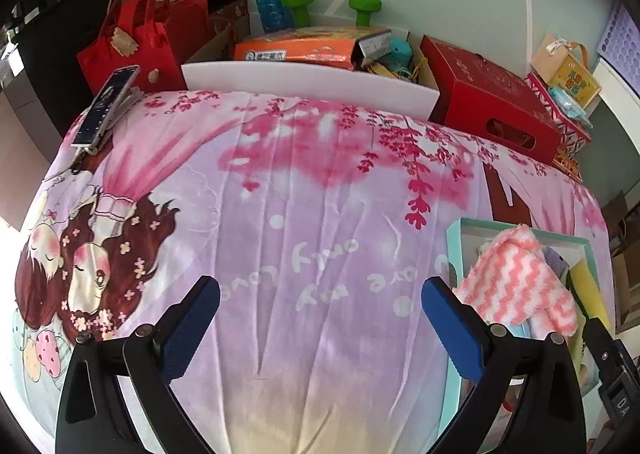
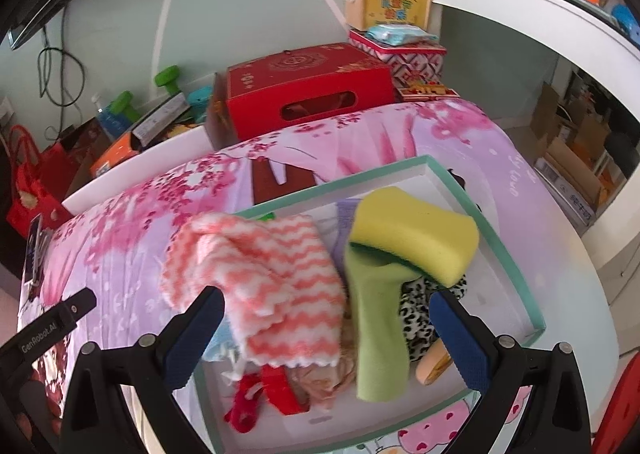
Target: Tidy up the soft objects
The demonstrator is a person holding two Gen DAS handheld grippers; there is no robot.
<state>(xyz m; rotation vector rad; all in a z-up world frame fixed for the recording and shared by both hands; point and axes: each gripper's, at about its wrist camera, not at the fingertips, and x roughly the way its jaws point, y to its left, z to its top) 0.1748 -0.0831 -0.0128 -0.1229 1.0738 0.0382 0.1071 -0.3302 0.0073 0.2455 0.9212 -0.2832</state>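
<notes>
A shallow white box with a mint-green rim (image 2: 508,254) lies on the pink and purple blanket (image 1: 300,194). In it lie a pink and white zigzag cloth (image 2: 272,274), a yellow sponge (image 2: 420,230), a light green cloth (image 2: 380,318), a leopard-print item (image 2: 420,318), a red fabric item (image 2: 260,394) and a beige one (image 2: 320,382). My right gripper (image 2: 324,338) is open just above the box, holding nothing. My left gripper (image 1: 320,326) is open over bare blanket, left of the box (image 1: 454,238) and zigzag cloth (image 1: 516,278).
A phone on a clip stand (image 1: 108,106) stands at the blanket's far left. Behind the blanket are a red felt bag (image 1: 132,50), a white bin of clutter (image 1: 304,74), green dumbbells (image 1: 364,10), a red carton (image 1: 492,94) and small gift boxes (image 2: 388,6).
</notes>
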